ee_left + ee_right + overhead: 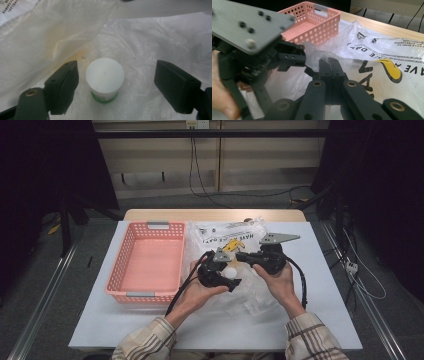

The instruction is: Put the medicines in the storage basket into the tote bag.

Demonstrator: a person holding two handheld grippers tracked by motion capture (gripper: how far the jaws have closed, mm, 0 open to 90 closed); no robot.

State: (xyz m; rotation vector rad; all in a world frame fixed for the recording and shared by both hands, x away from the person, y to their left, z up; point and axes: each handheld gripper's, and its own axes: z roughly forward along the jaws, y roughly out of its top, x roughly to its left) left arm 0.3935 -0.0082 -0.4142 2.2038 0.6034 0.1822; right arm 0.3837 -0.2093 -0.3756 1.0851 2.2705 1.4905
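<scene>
Jar (105,78) stands untouched between released left tongs (120,87); right tongs (331,68) pinch bag (372,52).

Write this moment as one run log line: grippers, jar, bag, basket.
left gripper: open around white-lidded jar, no contact | right gripper: shut on plastic bag | pink basket: empty

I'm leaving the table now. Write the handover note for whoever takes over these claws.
Left claw: open, jaws either side of the white-capped jar inside the plastic bag, not touching it.
Right claw: shut, apparently pinching the bag's edge to hold it open.
Pink basket: left of the bag, nothing in it.
Done: bag opened, jar lined up.
Left, as I judge it: close on the jar, lift it out, probably into the basket.
</scene>
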